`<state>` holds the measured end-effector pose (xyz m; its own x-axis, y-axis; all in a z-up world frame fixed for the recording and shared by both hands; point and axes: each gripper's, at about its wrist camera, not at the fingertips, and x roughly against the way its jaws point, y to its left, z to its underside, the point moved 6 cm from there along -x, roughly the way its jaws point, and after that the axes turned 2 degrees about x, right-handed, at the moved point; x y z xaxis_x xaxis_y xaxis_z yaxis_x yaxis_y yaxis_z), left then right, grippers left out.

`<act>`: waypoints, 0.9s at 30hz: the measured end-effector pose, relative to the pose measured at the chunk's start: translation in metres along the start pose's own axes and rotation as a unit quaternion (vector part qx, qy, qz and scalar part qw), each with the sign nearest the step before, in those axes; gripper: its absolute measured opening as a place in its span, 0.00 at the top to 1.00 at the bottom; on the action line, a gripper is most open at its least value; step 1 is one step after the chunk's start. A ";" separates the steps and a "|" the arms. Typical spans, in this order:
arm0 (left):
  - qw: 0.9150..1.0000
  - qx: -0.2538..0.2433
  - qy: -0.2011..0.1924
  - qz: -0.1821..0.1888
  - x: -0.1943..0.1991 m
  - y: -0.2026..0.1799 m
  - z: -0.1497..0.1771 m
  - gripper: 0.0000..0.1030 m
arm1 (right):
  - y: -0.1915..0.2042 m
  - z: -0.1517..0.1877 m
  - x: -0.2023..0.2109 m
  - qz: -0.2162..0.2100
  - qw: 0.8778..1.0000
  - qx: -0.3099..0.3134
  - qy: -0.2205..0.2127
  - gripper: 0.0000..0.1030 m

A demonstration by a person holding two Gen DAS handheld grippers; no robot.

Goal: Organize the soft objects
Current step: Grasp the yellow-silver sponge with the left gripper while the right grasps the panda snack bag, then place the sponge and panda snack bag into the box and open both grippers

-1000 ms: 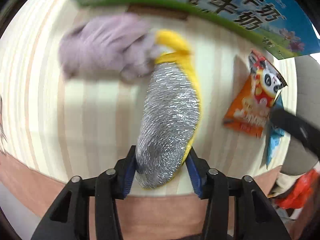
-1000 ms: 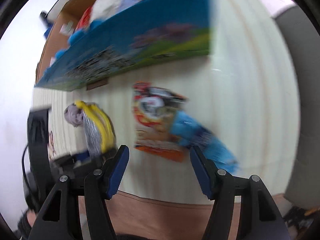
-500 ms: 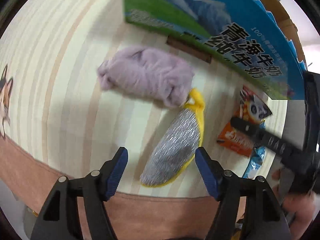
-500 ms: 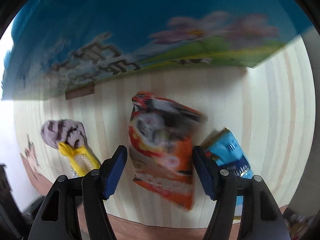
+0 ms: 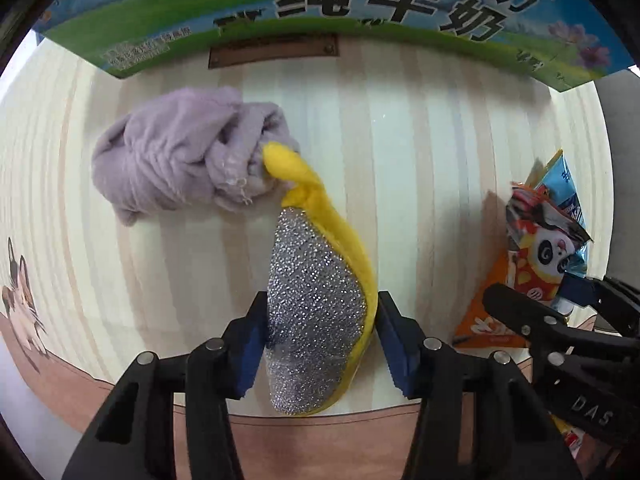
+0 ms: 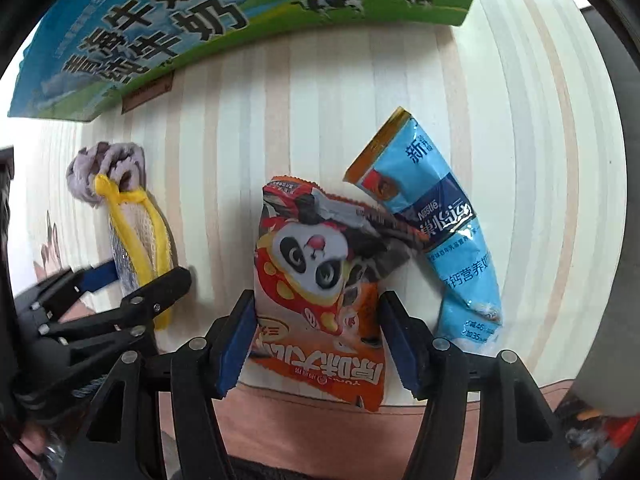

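1. Work surface: a tabletop (image 5: 420, 152) covered in pale cream and beige lengthwise stripes, with a reddish-brown band along the near edge. A cartoon cat print (image 5: 20, 312) sits at the left of that edge.
2. Rear boundary: a blue-and-green milk carton box (image 5: 360, 8) with bold black Chinese lettering stands along the far side of the tabletop. A small brown plate (image 5: 274, 53) lies on the surface at the foot of the box.
3. Beyond the right edge of the tabletop, a grey surface is visible; its nature cannot be determined.
4. Left gripper (image 5: 320, 344): blue-padded jaws are closed to a narrow gap around the near end of a yellow-edged silver scouring pad (image 5: 316, 312), one pad against each side. The scouring pad lies on the tabletop near the front edge.
5. The yellow tip of the scouring pad touches a crumpled lilac cloth (image 5: 176, 160), which lies further back and to the left.
6. Right gripper (image 6: 316, 340): jaws clamp the lower part of an orange panda snack bag (image 6: 316, 280) at the front edge of the tabletop.
7. A light blue Nestle pouch (image 6: 436, 220) lies just right of the snack bag, its upper part tucked partly under it.
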<state>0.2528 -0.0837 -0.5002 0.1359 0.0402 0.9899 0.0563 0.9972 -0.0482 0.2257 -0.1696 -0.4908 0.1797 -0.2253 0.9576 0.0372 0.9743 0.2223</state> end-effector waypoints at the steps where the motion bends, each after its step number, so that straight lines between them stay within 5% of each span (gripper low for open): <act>1: 1.000 0.006 -0.002 0.000 -0.001 -0.001 0.010 0.53 | 0.004 -0.001 0.000 0.007 1.000 0.006 -0.008 0.34; 6: 0.999 0.043 -0.003 0.028 0.012 0.018 0.020 0.55 | 0.026 0.006 -0.005 0.085 0.994 0.068 -0.018 0.42; 9: 0.997 0.045 -0.027 0.053 0.047 0.017 0.022 0.55 | 0.029 0.014 0.006 0.047 0.997 0.052 -0.017 0.49; 14: 0.987 0.039 -0.105 0.111 0.140 0.002 0.018 0.55 | 0.017 0.021 0.083 -0.017 0.997 0.049 -0.061 0.49; 20: 0.977 0.024 -0.161 0.141 0.238 0.015 -0.043 0.55 | 0.043 0.001 0.212 -0.041 0.983 0.092 -0.155 0.49; 27: 0.987 0.022 -0.125 0.096 0.234 0.053 -0.143 0.55 | 0.042 -0.087 0.269 0.026 0.975 0.121 -0.186 0.49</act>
<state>0.4290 -0.0302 -0.2907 -0.1097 0.2371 0.9653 0.0093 0.9713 -0.2375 0.3612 -0.1894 -0.2396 -0.1960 -0.2055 0.9588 -0.2030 0.9651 0.1654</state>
